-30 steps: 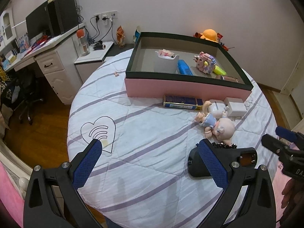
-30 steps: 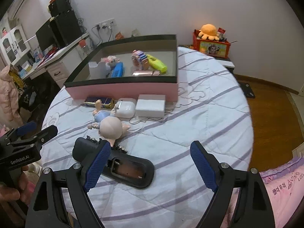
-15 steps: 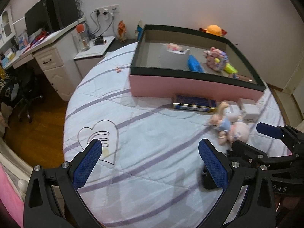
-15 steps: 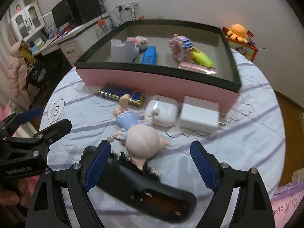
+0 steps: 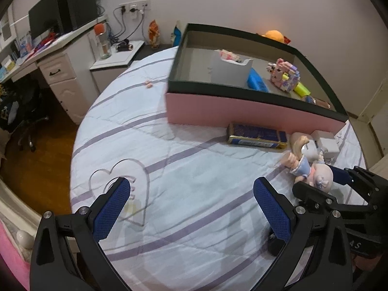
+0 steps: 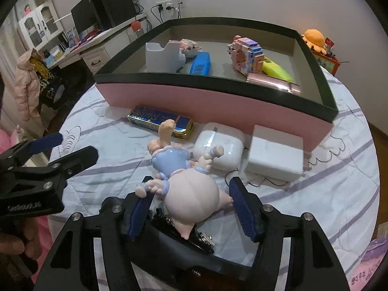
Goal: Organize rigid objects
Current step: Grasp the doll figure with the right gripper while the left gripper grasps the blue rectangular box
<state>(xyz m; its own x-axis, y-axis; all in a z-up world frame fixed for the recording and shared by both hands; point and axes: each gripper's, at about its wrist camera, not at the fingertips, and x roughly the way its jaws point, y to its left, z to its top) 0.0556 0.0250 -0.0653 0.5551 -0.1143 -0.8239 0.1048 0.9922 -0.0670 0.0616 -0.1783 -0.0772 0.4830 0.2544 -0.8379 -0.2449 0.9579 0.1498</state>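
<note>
A doll (image 6: 184, 189) in a blue dress lies on the striped bedcover, head toward me, on top of a black case (image 6: 184, 249). My right gripper (image 6: 190, 194) straddles the doll's head and its jaws are closing. The right pad (image 6: 242, 208) is at the doll's ear, while a gap shows between the head and the left pad (image 6: 140, 208). In the left wrist view the same doll (image 5: 317, 179) lies at the right, between the right gripper's fingers. My left gripper (image 5: 191, 186) hangs open over bare bedcover, with nothing between its fingers.
A pink box (image 6: 218, 101) with a dark rim stands behind the doll and holds a block toy, a blue item, a yellow marker and a white holder. Against its front wall lie a blue-gold tin (image 6: 160, 121), a white earbud case (image 6: 218, 143) and a white charger (image 6: 276, 155). Desk and floor at left.
My right gripper has come down over the doll and its jaws have narrowed around the head. The left gripper drifted slightly lower and stayed open.
</note>
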